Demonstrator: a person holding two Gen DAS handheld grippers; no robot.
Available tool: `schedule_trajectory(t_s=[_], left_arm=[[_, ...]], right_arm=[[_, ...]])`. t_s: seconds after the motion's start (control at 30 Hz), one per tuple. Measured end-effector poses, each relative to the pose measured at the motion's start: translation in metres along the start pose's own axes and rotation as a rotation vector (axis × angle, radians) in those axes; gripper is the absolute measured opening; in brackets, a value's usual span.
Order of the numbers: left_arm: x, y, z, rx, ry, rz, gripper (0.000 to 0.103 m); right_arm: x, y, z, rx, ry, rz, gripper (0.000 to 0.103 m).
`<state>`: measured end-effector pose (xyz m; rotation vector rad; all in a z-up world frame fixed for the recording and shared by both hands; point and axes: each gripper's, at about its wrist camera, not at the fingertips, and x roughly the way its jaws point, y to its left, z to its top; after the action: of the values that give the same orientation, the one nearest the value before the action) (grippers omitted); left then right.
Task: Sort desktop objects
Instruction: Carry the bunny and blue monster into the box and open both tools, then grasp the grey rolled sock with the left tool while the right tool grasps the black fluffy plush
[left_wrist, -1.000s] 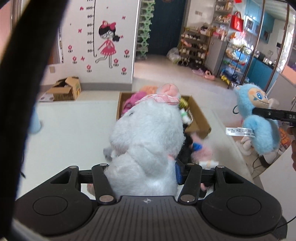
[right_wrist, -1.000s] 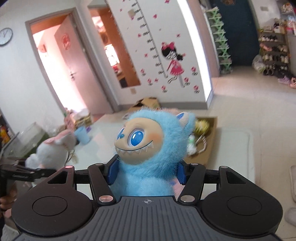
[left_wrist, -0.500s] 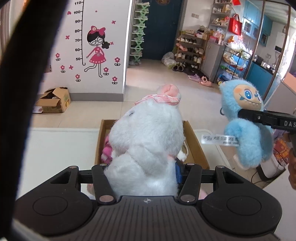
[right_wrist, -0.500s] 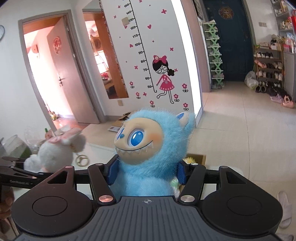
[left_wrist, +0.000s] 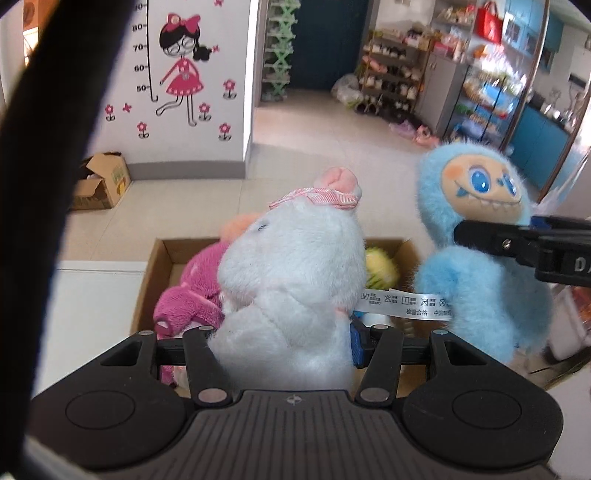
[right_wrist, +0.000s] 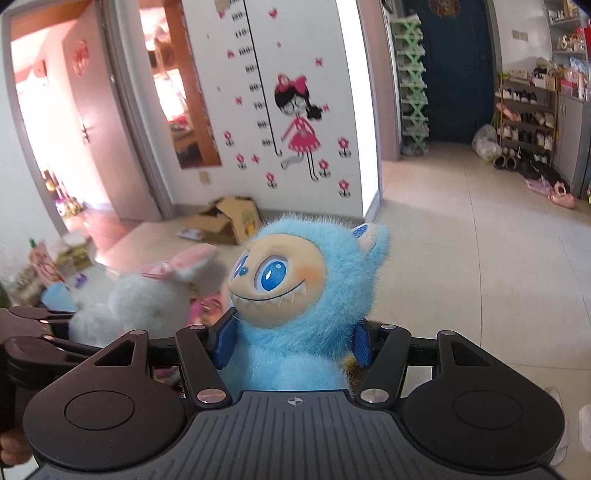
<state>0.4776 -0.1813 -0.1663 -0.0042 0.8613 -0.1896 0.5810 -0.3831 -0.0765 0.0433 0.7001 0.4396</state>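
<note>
My left gripper (left_wrist: 284, 332) is shut on a white plush bunny (left_wrist: 291, 280) with a pink striped bow, held up over an open cardboard box (left_wrist: 157, 273). My right gripper (right_wrist: 291, 339) is shut on a blue furry monster plush (right_wrist: 306, 295), held close to the bunny's right. The monster also shows in the left wrist view (left_wrist: 480, 258), with the right gripper's finger (left_wrist: 517, 240) across it. The bunny also shows in the right wrist view (right_wrist: 147, 302). The box holds a magenta plush (left_wrist: 192, 295) and a yellow-green toy (left_wrist: 380, 269).
The box sits at the far edge of a white table (left_wrist: 92, 302). Beyond it are a tiled floor, a small open carton (left_wrist: 99, 184) by the wall, and shoe racks (left_wrist: 399, 81). A black strap (left_wrist: 48, 166) blocks the left of the left wrist view.
Both plush toys have come closer together over the box. The blue monster now sits right beside the bunny, and the left view looks more steeply down into the box.
</note>
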Motion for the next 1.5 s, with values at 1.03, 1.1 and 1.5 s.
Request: schedule_trajectory(t_s=[1.03,1.1,1.5], left_arm=[[-0.091,0.056,-0.064,-0.030,-0.047,-0.026,0.102],[-0.097,0.073,-0.081,-0.045,-0.029,0.002,0.102],[-0.093,0.117,-0.125,-0.057,0.053,0.084,0.102]], right_arm=[[-0.046,0.031,-0.070,-0.084,0.044,0.062,0.088],[-0.050,0.045,-0.088,-0.099,0.074,0.103,0.088],[-0.023,0.093,-0.125,-0.043,0.156,0.186,0.087]])
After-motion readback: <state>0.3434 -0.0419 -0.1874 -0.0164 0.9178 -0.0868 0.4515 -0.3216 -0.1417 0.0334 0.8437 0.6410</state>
